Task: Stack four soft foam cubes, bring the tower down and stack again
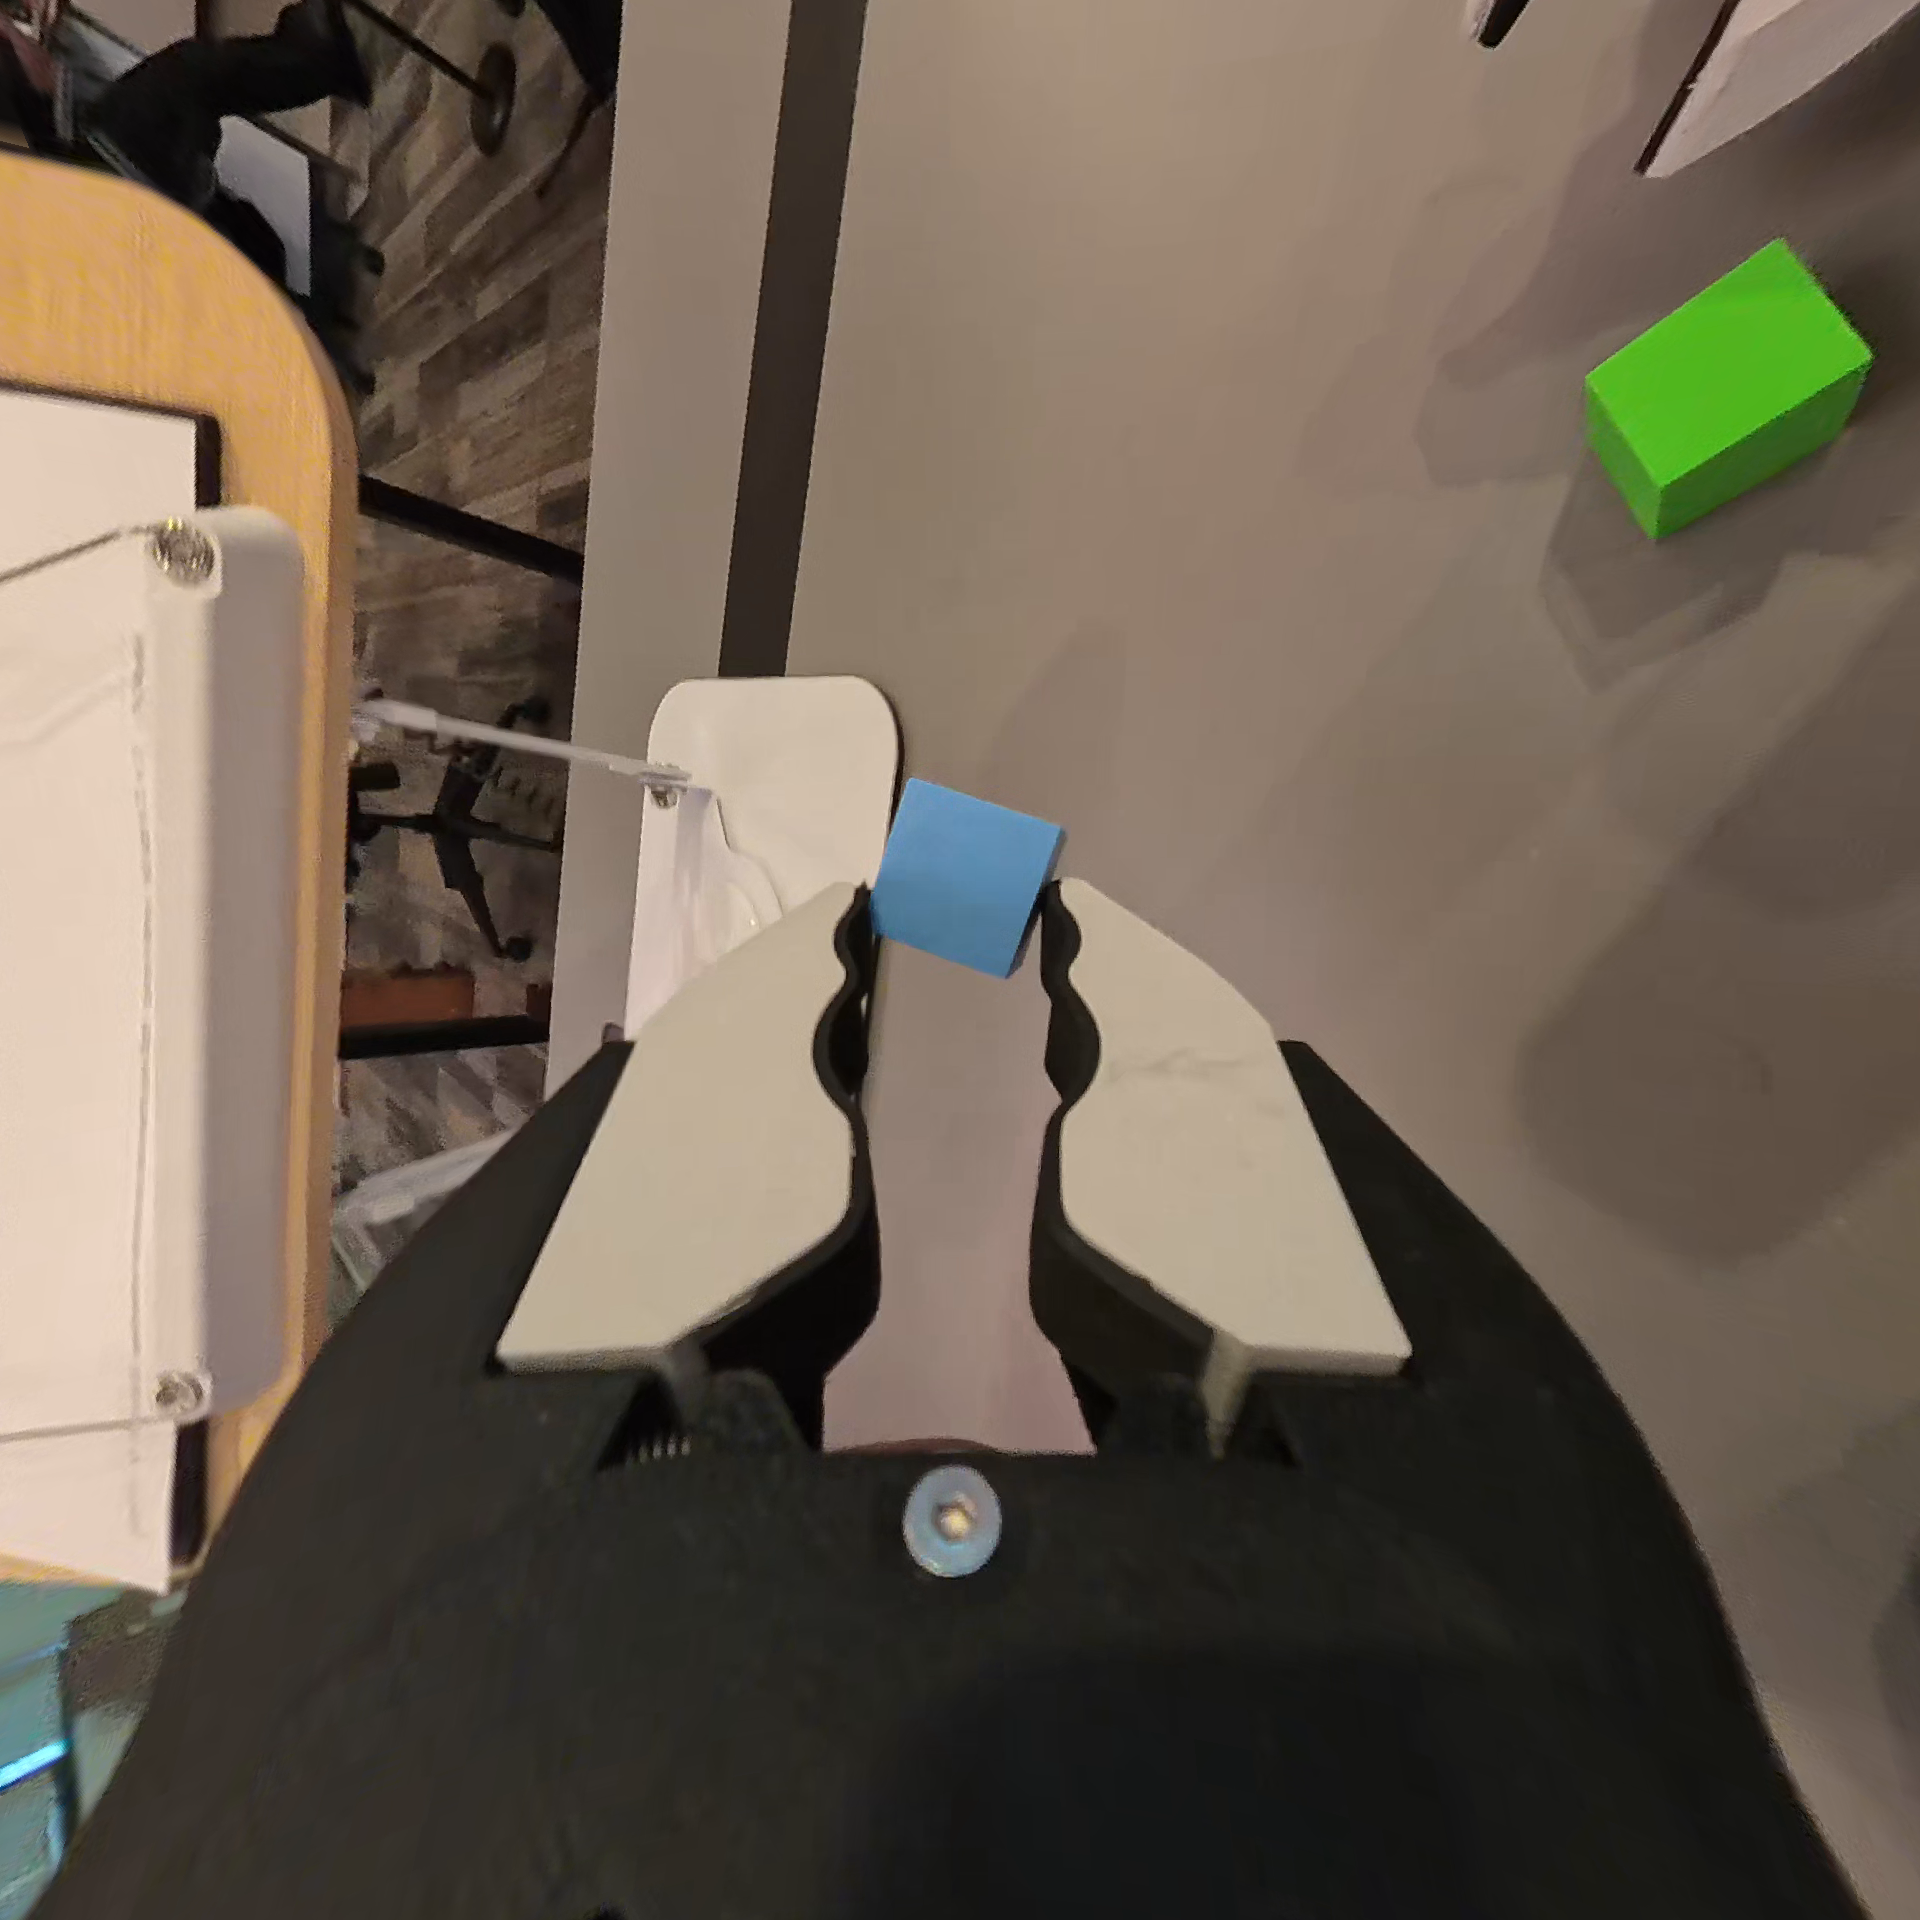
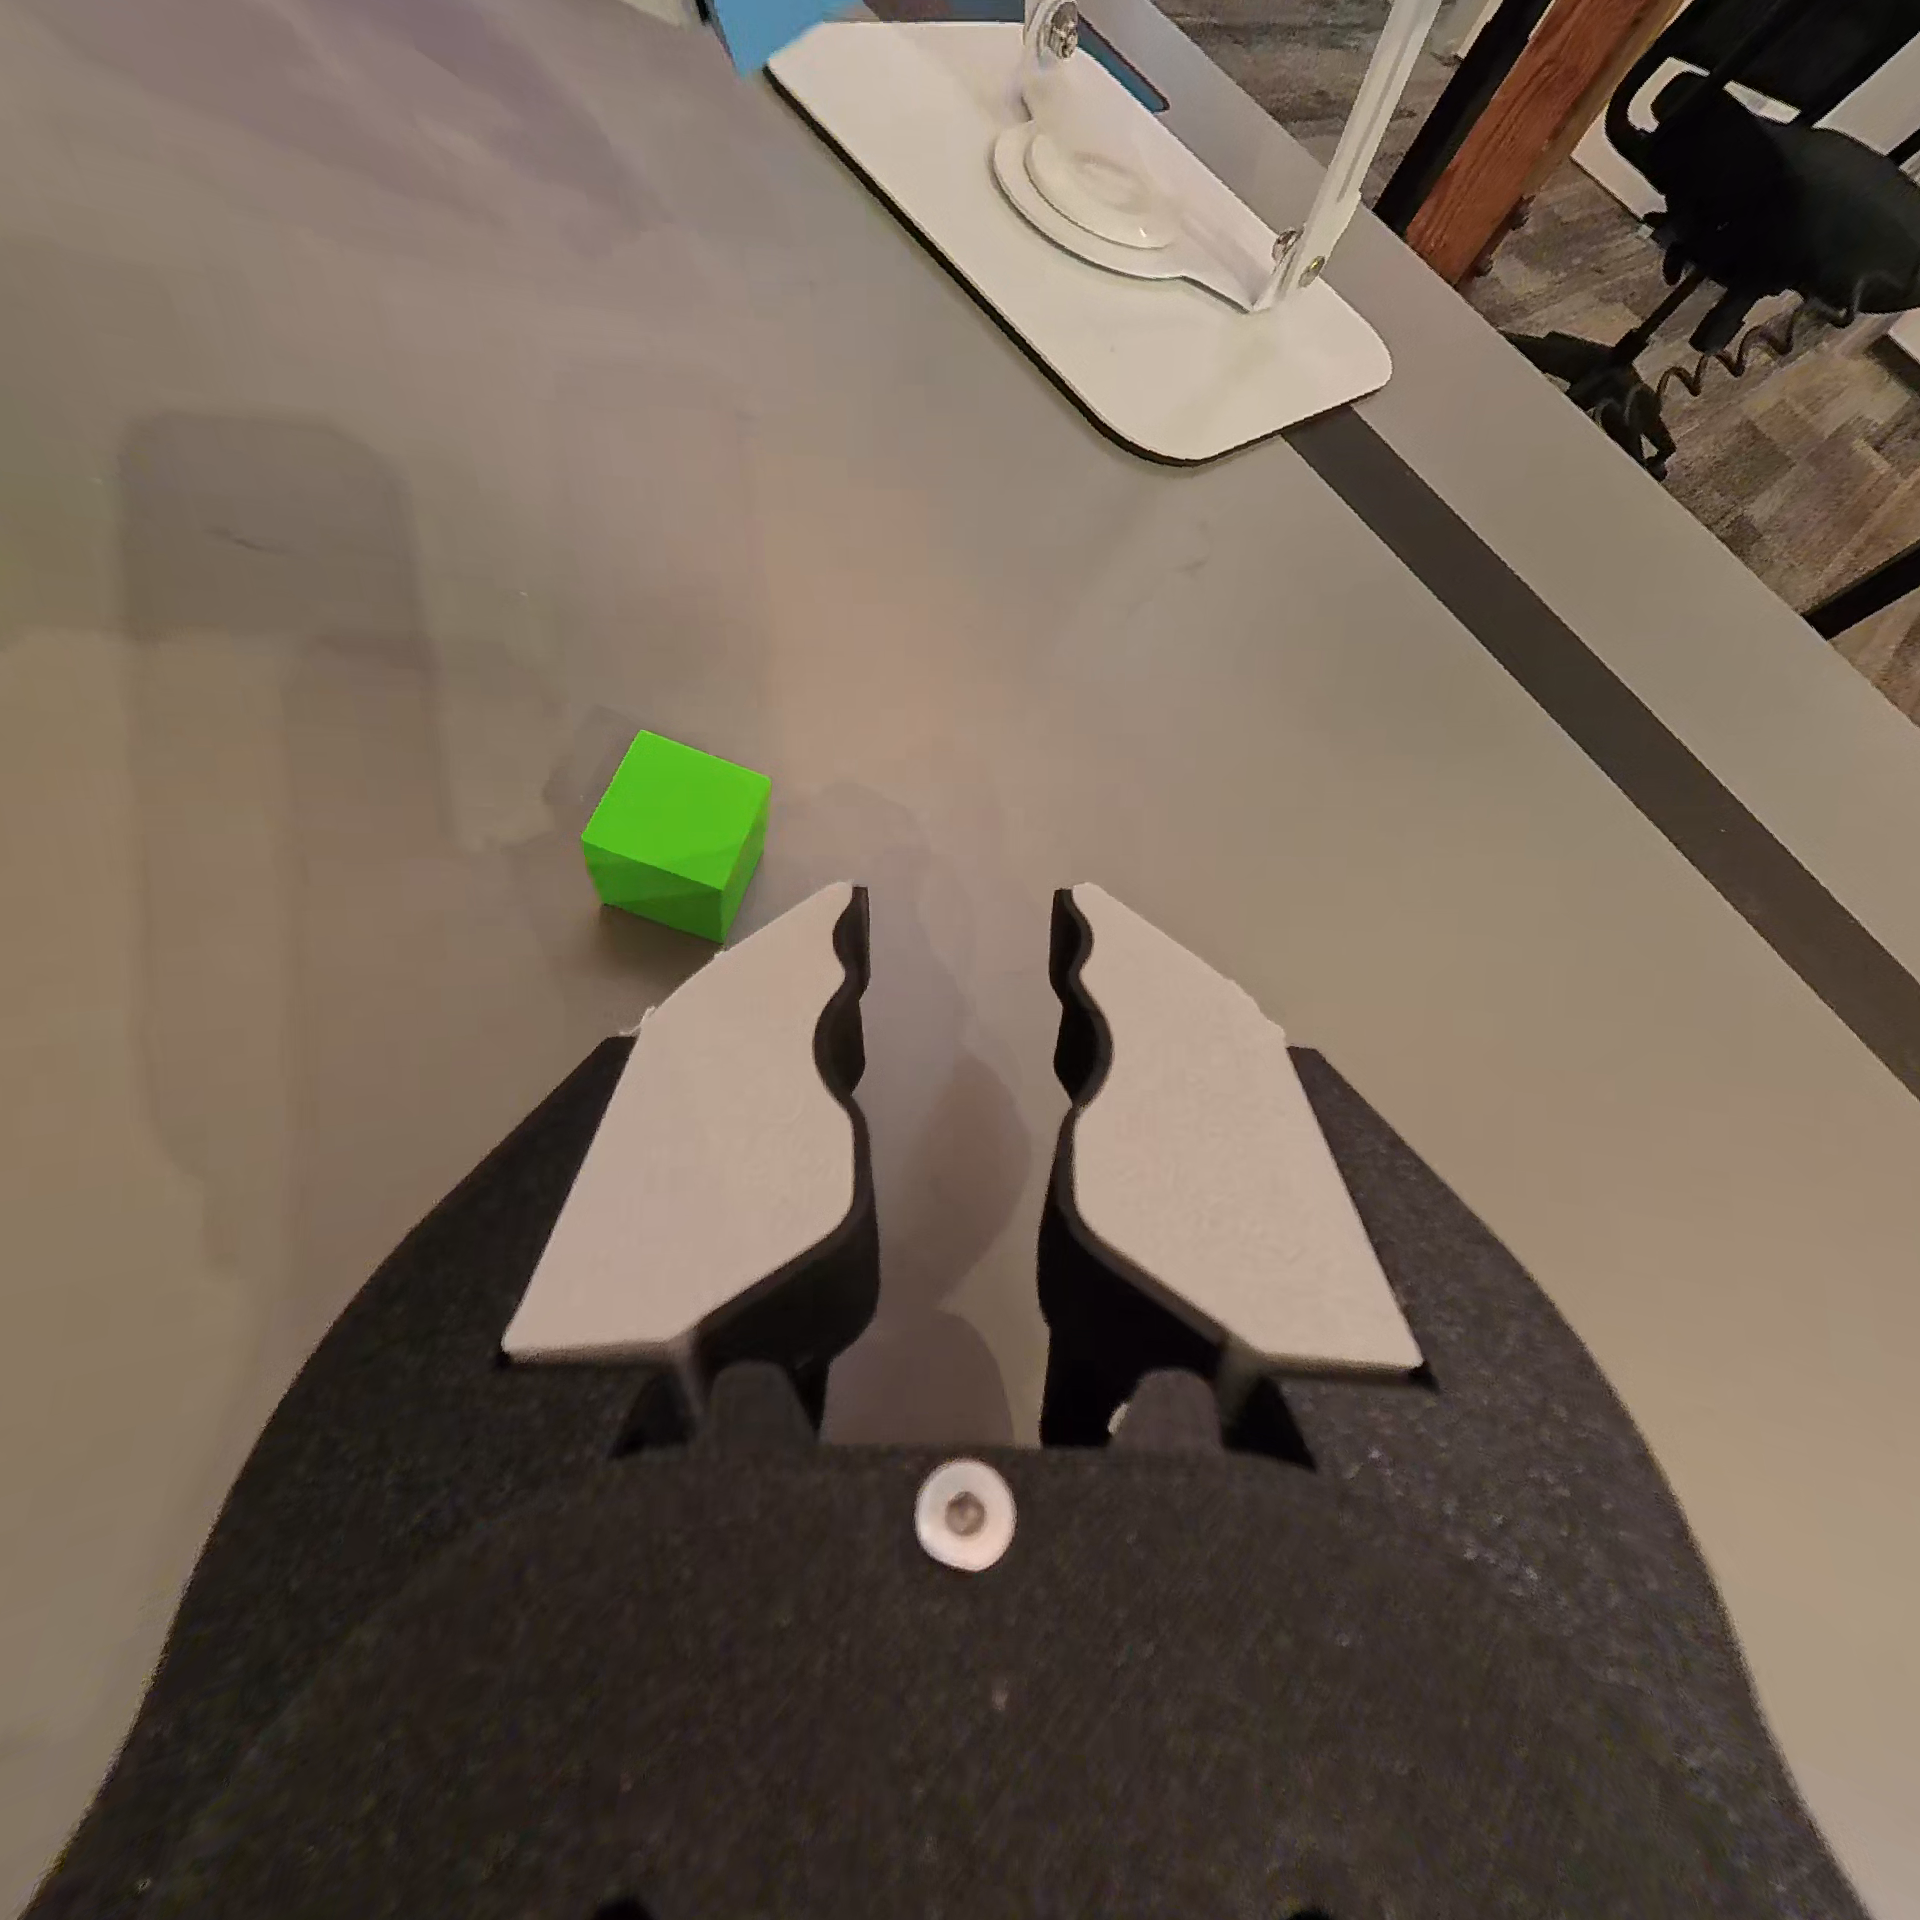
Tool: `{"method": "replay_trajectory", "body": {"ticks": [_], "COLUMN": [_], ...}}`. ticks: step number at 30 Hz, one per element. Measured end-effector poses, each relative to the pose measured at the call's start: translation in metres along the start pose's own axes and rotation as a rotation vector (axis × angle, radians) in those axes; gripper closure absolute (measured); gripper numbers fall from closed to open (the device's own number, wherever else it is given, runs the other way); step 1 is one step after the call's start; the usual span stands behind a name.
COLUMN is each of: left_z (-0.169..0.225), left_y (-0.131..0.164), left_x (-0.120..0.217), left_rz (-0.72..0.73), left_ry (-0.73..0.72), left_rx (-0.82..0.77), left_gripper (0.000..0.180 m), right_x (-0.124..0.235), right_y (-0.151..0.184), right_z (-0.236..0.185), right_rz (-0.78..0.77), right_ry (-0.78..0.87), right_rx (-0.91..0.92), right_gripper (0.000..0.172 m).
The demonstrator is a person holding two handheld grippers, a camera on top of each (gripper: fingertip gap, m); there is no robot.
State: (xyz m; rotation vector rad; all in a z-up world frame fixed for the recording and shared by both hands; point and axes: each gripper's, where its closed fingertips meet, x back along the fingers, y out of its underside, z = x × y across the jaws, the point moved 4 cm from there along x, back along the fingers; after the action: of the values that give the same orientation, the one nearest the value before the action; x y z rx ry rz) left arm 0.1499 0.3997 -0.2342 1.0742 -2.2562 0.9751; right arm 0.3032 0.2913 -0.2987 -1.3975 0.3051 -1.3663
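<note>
1. Nearest in the left wrist view: left gripper clamped on a blue foam cube, both black pads pressed against its side faces at the very fingertips. Carried clear of the grey table, by the look of it, for placing onto a base cube.

2. Blue cube tilted in the grasp, one corner dipping toward the right finger, top edge slanting down to the right. No long axis to speak of: roughly equal sides, so only the tilt matters. Squaring up probably needed ahead of any set-down.

3. Nearest in the right wrist view: right gripper parted and bare, grey tabletop plain between the fingers. Apparently held ready over the work area, free for the next pick.

4. Just beyond its left finger: green foam cube flat on the table, turned corner-on toward the camera, faces diagonal to the jaw line. Likely the base for the stack, left in open space with room all round.

5. Same green cube well off to the right in the left view, apart from the blue one.

6. Farthest: white lamp base near the table's edge, well apart from both cubes. Other two cubes not seen in either view.
</note>
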Motion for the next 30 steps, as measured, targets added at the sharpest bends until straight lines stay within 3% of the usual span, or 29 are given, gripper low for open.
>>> {"method": "replay_trajectory", "body": {"ticks": [6, 16, 30], "left_z": [0.005, 0.078, 0.124], "left_y": [0.012, 0.030, 0.029], "left_x": [0.038, 0.106, 0.108], "left_rz": [0.027, -0.010, -0.102], "left_ry": [0.014, 0.201, 0.335], "left_rx": [0.176, 0.408, 0.525], "left_gripper": [0.150, 0.150, 0.150], "right_x": [0.000, -0.003, -0.004], "right_y": [0.000, 0.001, 0.002], "right_z": [0.000, -0.005, -0.006], "right_rz": [-0.004, -0.023, -0.034], "right_ry": [-0.002, -0.012, -0.018], "right_rx": [0.000, 0.022, 0.025], "right_gripper": [0.139, 0.139, 0.139]}}
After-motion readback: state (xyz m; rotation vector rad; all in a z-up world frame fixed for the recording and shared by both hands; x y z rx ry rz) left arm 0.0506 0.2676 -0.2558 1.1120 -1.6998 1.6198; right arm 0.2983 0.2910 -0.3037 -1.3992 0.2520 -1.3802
